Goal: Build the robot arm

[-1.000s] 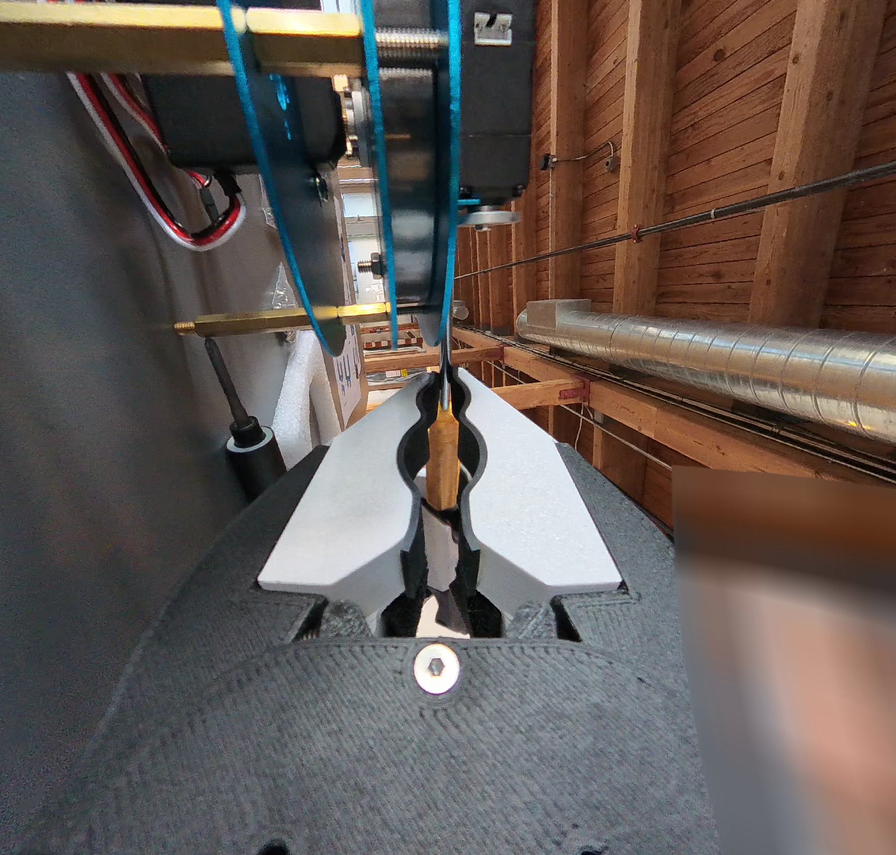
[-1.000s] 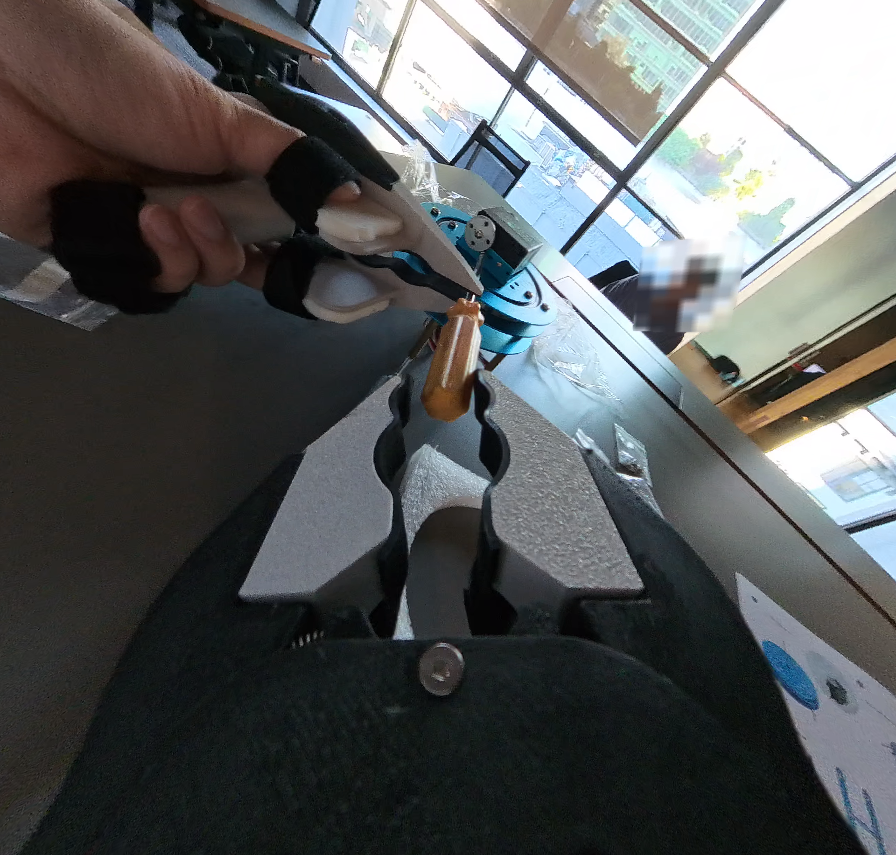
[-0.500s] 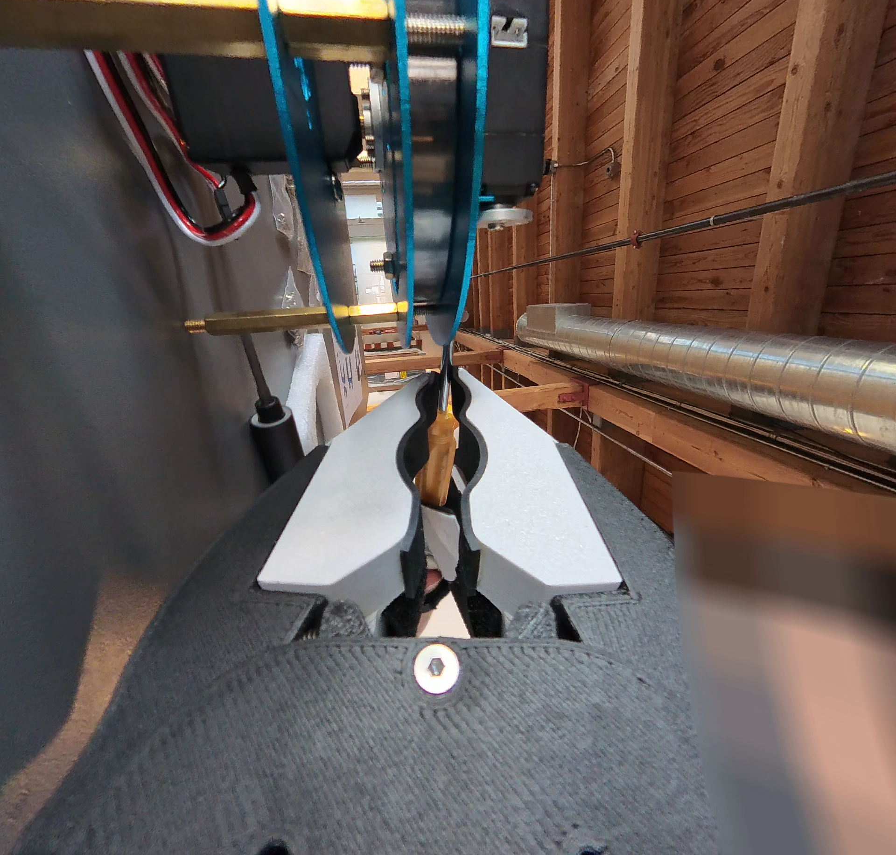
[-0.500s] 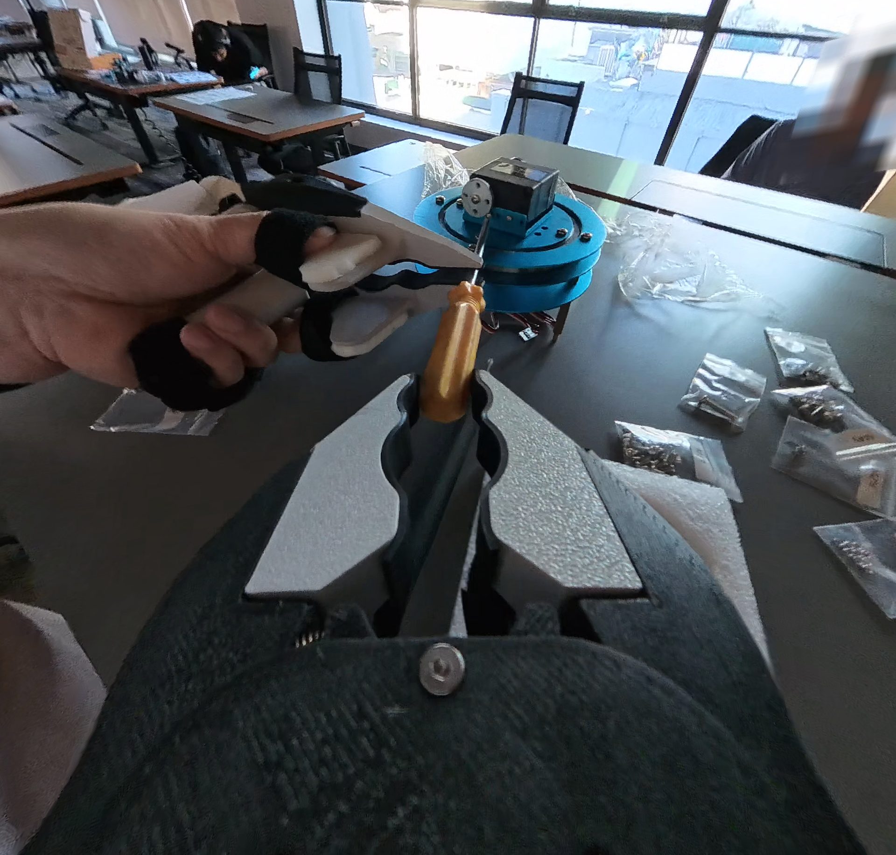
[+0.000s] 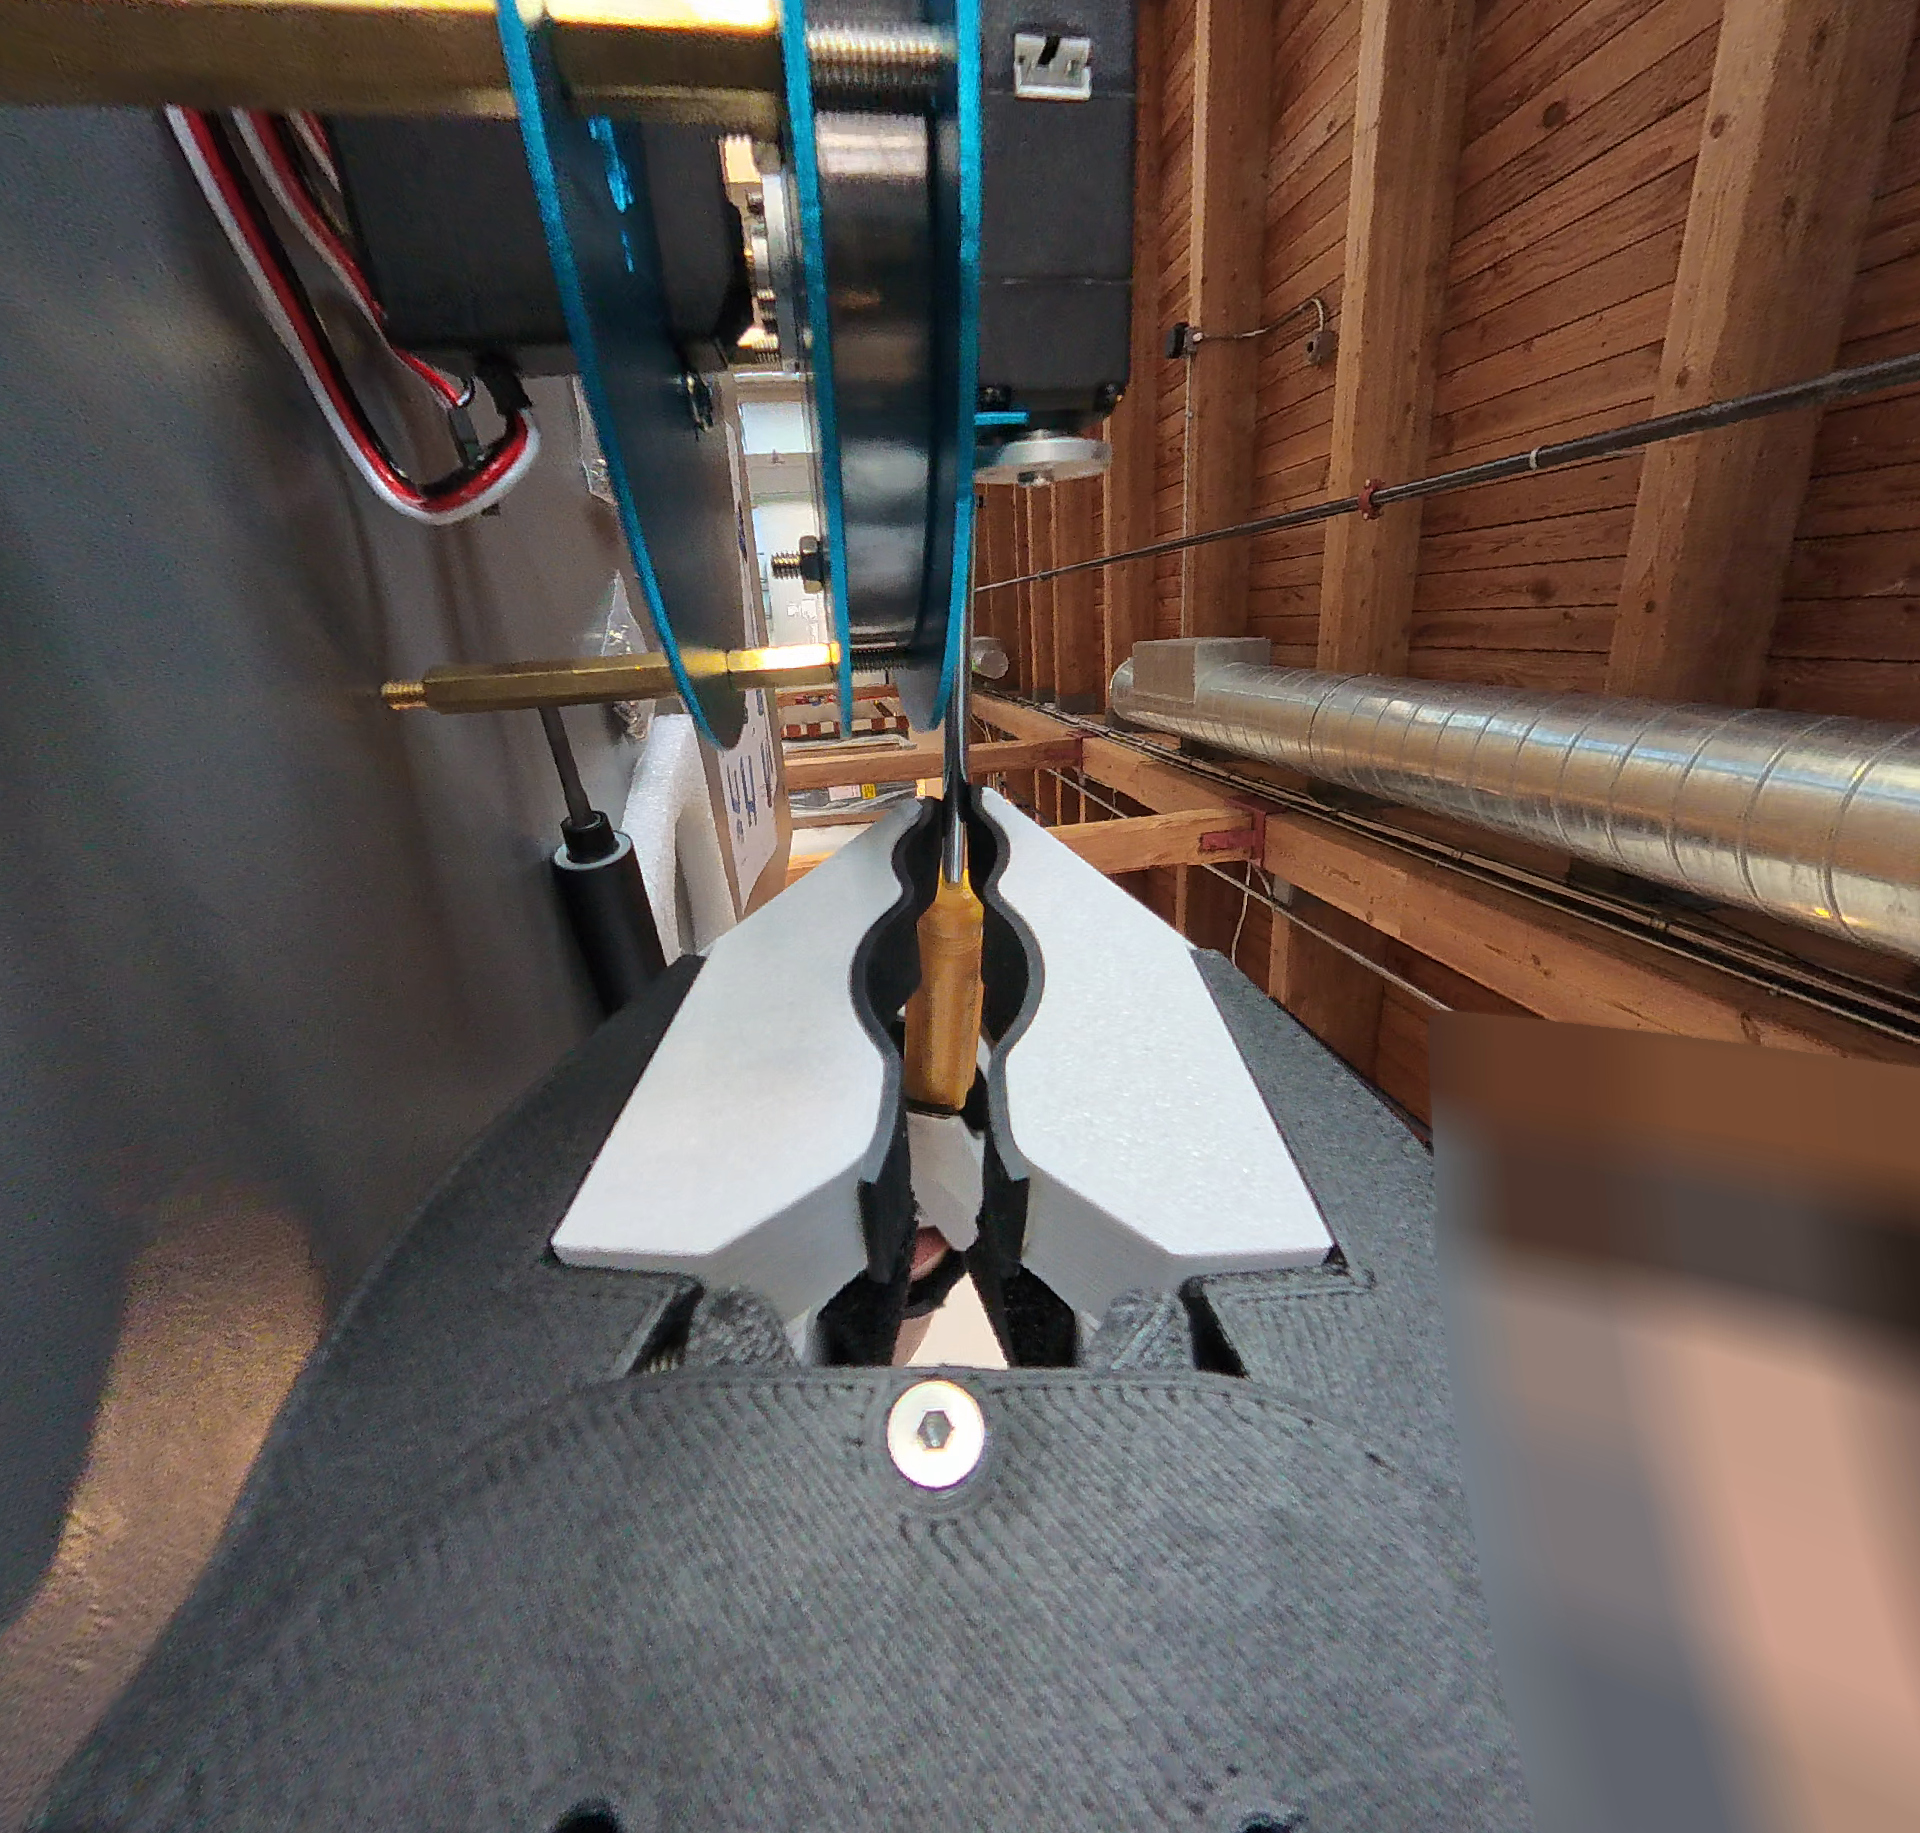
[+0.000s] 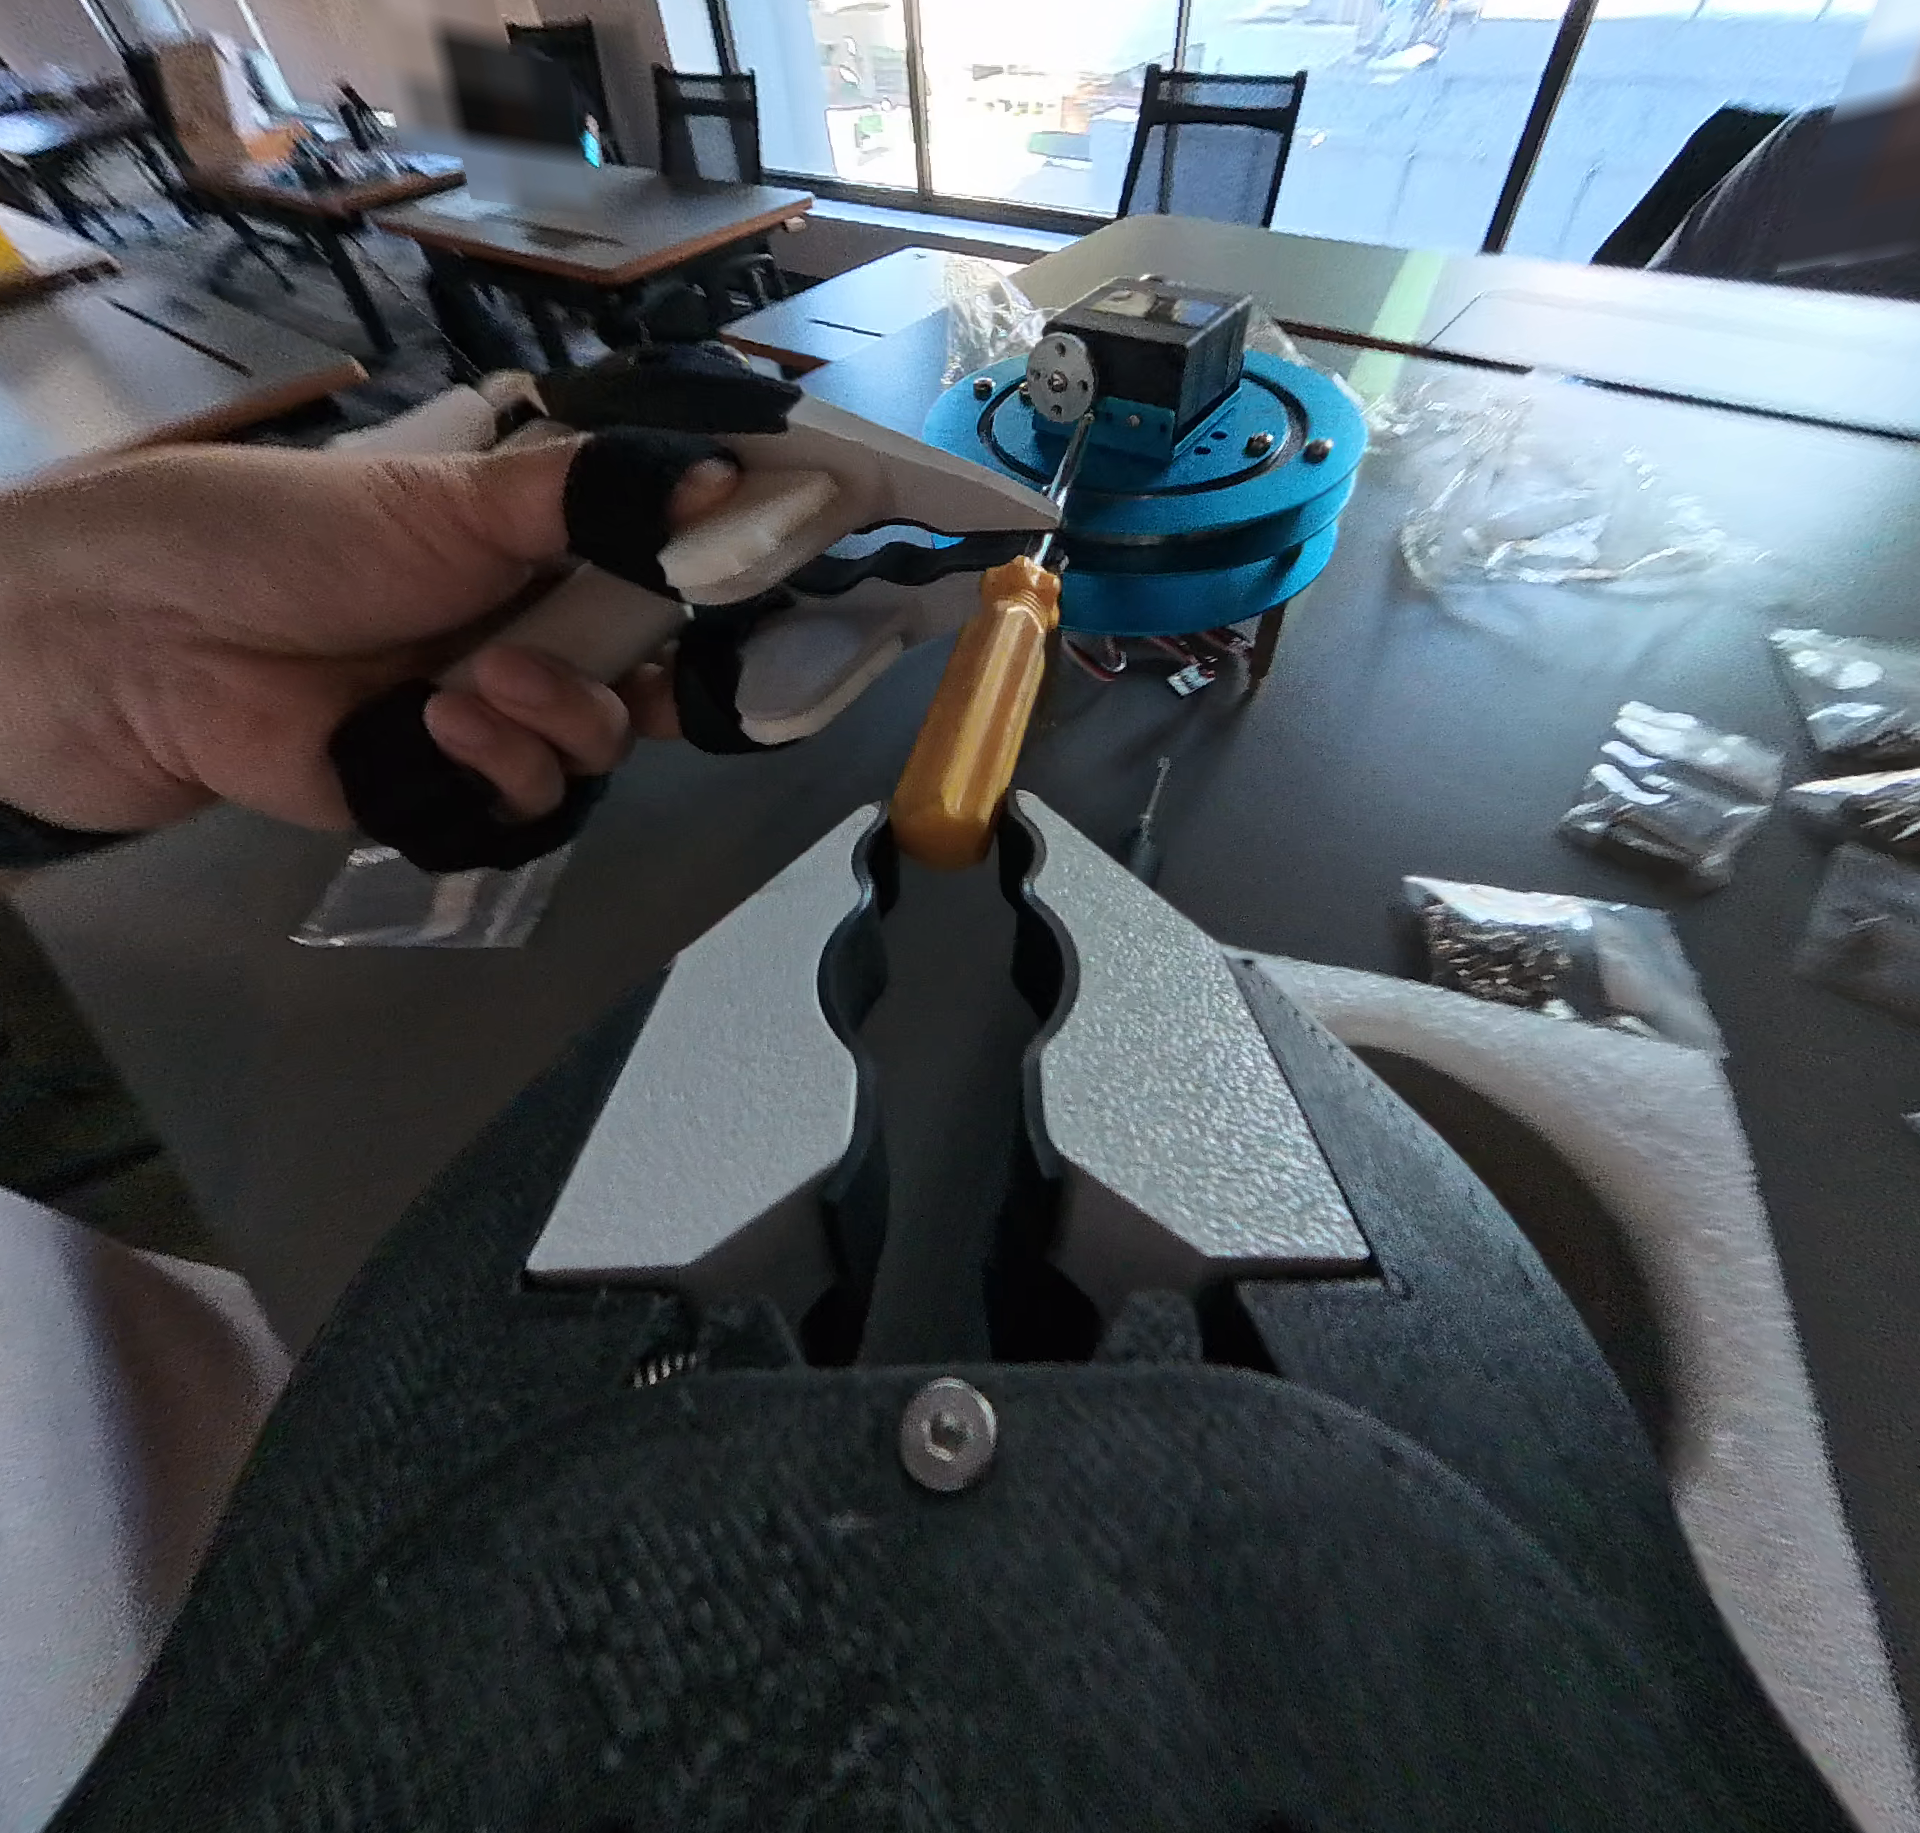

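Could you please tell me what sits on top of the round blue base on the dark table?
A black servo block with a silver horn stands on the blue base; the screwdriver tip reaches it. Beneath, only wires show; the rest is hidden.

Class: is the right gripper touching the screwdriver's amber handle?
Touching. The right wrist view shows the right gripper fingertips pinching the butt of the screwdriver handle.

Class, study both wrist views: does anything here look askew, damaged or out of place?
Nothing looks damaged. One oddity: both grippers hold the screwdriver, the left gripper at the shaft, the right gripper at the handle end. Its tip meets the blue turntable assembly.
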Tool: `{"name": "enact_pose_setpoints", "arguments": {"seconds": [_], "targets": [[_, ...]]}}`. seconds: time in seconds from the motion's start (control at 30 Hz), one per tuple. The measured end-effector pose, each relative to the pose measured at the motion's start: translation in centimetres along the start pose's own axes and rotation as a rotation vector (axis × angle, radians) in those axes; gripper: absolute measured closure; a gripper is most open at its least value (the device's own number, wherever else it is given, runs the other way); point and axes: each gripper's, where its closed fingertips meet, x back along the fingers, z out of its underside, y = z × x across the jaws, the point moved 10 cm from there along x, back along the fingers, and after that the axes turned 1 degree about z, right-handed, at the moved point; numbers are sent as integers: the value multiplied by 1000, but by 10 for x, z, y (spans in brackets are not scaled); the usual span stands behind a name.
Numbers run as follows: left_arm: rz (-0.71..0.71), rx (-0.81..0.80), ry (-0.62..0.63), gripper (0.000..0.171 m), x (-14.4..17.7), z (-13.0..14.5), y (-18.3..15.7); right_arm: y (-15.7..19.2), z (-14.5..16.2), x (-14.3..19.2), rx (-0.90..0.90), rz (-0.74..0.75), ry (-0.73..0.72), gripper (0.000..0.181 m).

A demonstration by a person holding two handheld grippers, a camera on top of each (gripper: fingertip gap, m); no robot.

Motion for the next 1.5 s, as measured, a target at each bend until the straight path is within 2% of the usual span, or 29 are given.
{"name": "enact_pose_setpoints", "arguments": {"seconds": [0.1, 0.2, 0.33, 0.47, 0.53, 0.9, 0.97, 1.07, 1.23, 1.5], "targets": [[1, 4, 4, 169, 0, -1, 0, -4, 1, -1, -137, -77, -3, 164], [-4, 1, 10, 169, 1, -1, 0, -6, 2, -1, -190, -121, -1, 164], [-8, 3, 13, 169, 1, -2, 0, -4, 0, 0, -150, -94, -8, 153], [-13, 2, 16, 169, 1, -2, 0, 1, -3, 2, -13, 1, 17, 163], [-14, 0, 13, 169, 2, -3, 0, 1, -3, 0, -9, 7, 27, 163], [-26, 1, 6, 169, 4, -4, 1, -15, 8, -8, -484, -289, 21, 163], [-24, 2, 8, 169, 5, -4, 1, -14, 8, -9, -486, -315, 31, 162], [-33, -3, 12, 169, 6, -5, 1, -13, 7, -8, -414, -247, 36, 155], [-53, -8, 26, 169, 8, -6, -1, -5, 2, -8, -307, -206, 77, 163], [-97, -9, 60, 169, 11, -11, -6, -8, 7, -16, -587, -402, 54, 162]]}}
